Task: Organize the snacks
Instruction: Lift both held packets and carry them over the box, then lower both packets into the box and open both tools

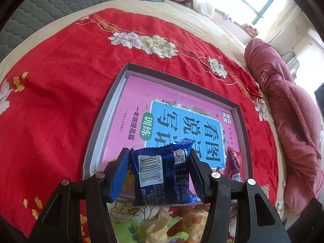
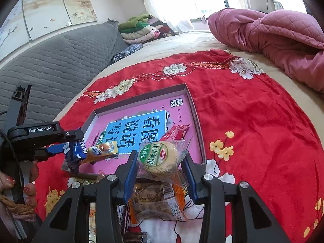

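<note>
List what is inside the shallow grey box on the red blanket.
Inside the grey box lies a pink workbook covering most of the floor, with a red snack packet on it. The left gripper's blue packet and the right gripper's biscuit pack hide the near edge.

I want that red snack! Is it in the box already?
In. The red snack packet lies on the pink book inside the shallow grey cardboard box.

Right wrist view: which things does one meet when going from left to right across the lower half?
left gripper → blue packet → orange packet → round biscuit pack in the right gripper → yellow flowers on the red cloth
</note>
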### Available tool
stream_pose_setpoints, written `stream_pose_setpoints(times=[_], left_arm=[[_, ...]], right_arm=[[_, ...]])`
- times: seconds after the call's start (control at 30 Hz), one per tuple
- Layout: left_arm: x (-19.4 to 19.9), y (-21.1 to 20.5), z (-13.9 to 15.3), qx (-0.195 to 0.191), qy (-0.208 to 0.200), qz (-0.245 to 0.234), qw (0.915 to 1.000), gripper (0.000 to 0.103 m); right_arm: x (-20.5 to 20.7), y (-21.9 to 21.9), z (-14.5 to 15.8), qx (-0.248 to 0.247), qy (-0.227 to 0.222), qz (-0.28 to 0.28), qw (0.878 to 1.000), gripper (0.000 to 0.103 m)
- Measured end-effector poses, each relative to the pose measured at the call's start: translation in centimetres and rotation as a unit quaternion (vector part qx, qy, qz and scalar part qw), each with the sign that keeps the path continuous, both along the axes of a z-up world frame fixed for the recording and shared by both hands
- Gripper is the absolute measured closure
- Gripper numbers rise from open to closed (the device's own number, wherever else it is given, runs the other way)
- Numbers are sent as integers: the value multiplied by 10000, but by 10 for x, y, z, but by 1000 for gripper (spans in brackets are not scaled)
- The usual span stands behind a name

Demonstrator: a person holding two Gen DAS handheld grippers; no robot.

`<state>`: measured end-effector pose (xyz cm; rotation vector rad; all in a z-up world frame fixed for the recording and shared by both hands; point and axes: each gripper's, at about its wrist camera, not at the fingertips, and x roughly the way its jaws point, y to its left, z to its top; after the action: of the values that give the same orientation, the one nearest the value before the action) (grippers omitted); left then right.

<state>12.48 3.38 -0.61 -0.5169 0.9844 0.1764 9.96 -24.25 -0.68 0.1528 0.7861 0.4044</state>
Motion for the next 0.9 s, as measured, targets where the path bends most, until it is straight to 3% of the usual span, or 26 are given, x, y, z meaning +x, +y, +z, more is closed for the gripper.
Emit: stream_pose_setpoints(times=[0.9], left_arm=[[12, -5, -16, 81, 178, -78, 9998, 45]], right_arm=[[38, 25, -32, -379, 292, 65, 9988, 60]])
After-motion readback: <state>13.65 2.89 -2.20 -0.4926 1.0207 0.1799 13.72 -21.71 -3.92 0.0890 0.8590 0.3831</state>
